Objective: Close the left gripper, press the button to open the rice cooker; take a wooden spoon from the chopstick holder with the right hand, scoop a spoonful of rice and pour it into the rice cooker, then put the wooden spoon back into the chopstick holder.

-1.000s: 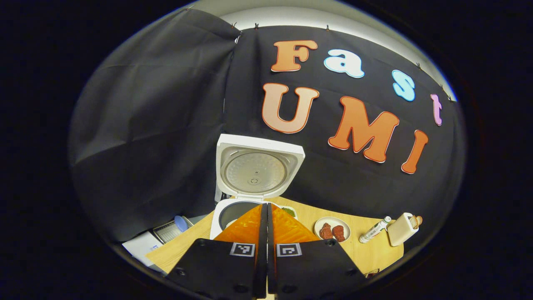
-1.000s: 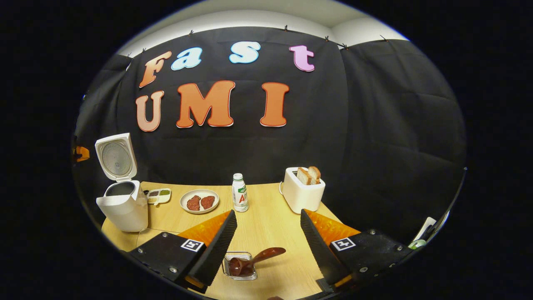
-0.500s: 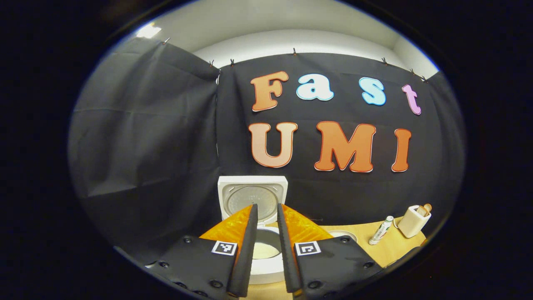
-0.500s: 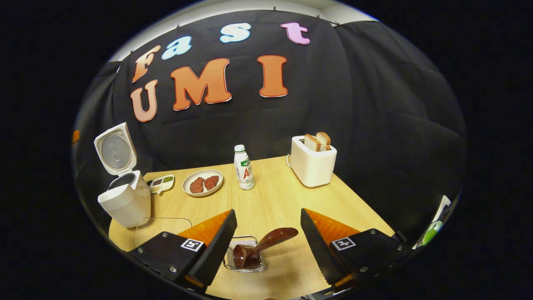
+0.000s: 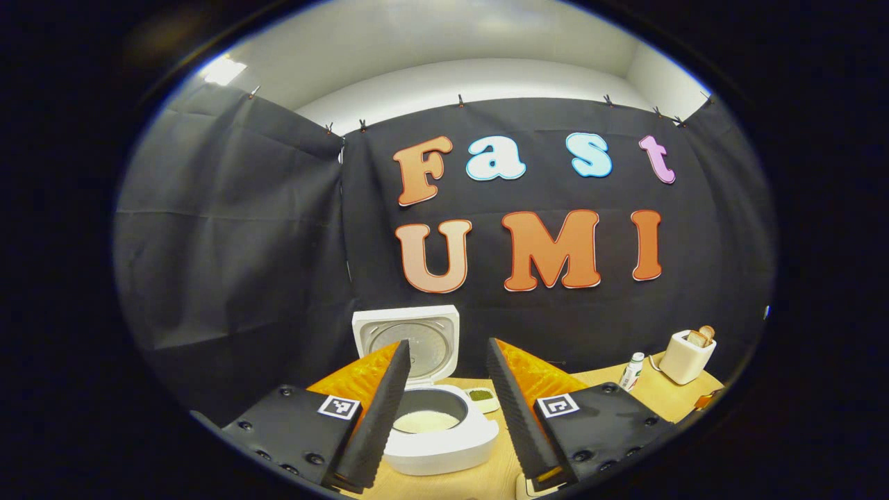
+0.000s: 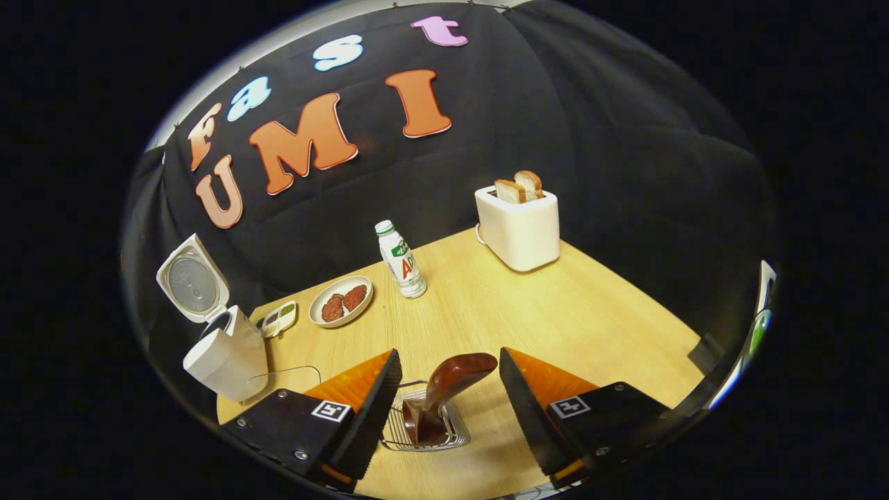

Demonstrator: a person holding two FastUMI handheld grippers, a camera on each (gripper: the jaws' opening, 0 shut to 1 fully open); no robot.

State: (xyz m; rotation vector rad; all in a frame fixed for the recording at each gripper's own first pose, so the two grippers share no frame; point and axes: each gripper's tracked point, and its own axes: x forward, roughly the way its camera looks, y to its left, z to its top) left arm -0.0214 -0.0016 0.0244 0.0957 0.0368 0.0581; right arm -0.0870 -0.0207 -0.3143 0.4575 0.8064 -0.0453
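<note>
The right gripper (image 6: 450,378) hangs wide open, empty, straddling the dark wooden spoon (image 6: 444,396) in its wire chopstick holder (image 6: 425,423) — left gripper (image 5: 444,396) also spread, before the open white rice cooker (image 5: 434,417).

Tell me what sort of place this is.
Probably a mock kitchen staged in a recording booth: a wooden table against a black cloth wall carries a rice cooker, a toaster holding bread, and a plate of meat.

You're working in a booth draped with creased black cloth (image 5: 229,243) clipped along its top edge, a pale wall (image 5: 444,76) and ceiling above it lit by a bright lamp (image 5: 223,69) at upper left, with a light wood-grain desk (image 6: 555,312) set into the cloth-lined corner.
</note>
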